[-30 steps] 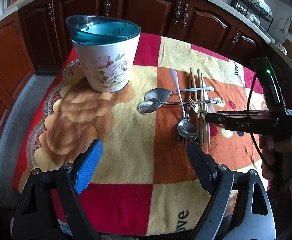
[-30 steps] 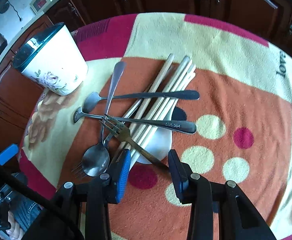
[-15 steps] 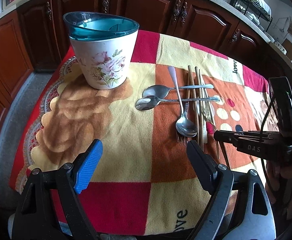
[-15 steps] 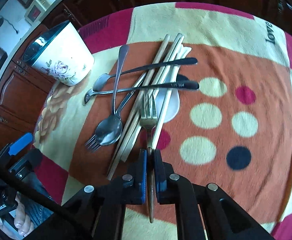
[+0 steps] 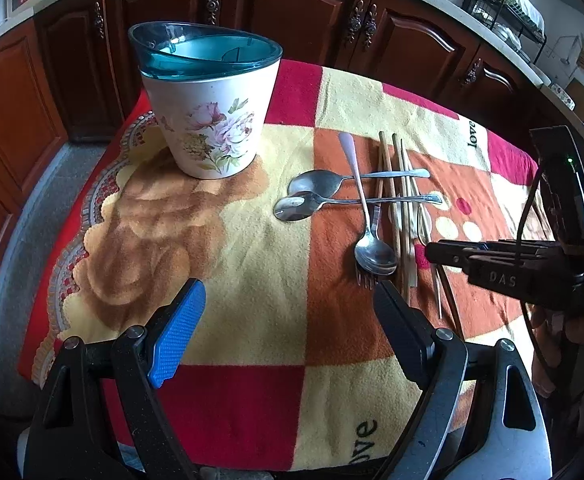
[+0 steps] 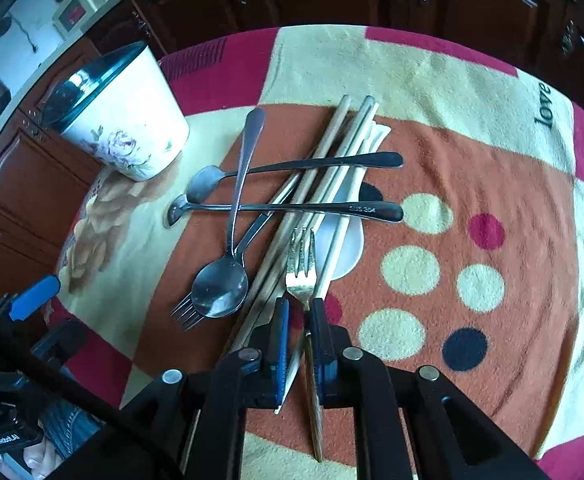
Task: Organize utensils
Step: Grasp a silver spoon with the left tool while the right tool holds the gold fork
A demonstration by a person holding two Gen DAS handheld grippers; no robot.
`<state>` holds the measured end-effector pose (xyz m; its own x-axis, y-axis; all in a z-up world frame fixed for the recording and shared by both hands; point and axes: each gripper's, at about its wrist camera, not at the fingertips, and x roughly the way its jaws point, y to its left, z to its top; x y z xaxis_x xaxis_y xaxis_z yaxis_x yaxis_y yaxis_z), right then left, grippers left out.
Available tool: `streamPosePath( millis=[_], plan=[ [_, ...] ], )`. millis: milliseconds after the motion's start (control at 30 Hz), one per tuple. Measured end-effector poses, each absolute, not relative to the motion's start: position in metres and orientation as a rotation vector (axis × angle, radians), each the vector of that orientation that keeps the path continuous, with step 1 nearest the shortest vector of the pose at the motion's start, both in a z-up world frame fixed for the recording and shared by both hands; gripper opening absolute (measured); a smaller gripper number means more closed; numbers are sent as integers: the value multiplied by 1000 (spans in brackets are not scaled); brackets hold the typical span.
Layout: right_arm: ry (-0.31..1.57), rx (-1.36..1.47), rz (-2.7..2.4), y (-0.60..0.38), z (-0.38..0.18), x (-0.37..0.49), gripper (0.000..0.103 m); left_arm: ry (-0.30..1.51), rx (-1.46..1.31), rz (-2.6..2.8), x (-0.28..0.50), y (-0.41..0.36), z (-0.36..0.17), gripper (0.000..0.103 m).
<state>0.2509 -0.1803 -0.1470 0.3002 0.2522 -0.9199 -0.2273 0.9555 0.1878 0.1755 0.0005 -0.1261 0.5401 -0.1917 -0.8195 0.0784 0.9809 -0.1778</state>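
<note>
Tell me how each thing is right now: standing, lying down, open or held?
Utensil holder: standing upright, nothing sticking out.
Gold fork: lying on the chopsticks, handle between the right fingers.
Right gripper: fingers opening, fork handle between them.
Left gripper: fingers wide open, holding nothing.
Three spoons: lying crossed over each other.
Chopsticks: lying flat in a bundle.
Silver fork: lying partly under a spoon.

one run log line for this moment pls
right claw: opening, gold fork between pads | left claw: open, empty | holder: upright
</note>
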Motion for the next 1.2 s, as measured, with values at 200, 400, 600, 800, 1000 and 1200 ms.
streamPosePath(
  millis=[200,400,600,800,1000,1200],
  plan=[
    [1214,-34,297,-172,-148,255,37,991,-121,-160,177,1,-126,87],
    [1227,-30,280,-176,-154,251,12,985,-123,-158,180,3,-123,87],
    [1217,44,267,-194,-154,241,6,1019,-134,-190,197,-4,-120,86],
    [1223,84,274,-205,-156,238,5,1064,-127,-232,239,-23,-122,86],
    [1210,101,278,-208,-159,234,5,1153,-180,-257,288,-38,-138,57],
    [1200,155,294,-221,-157,230,4,1210,-209,-269,328,-55,-147,55]
  ],
)
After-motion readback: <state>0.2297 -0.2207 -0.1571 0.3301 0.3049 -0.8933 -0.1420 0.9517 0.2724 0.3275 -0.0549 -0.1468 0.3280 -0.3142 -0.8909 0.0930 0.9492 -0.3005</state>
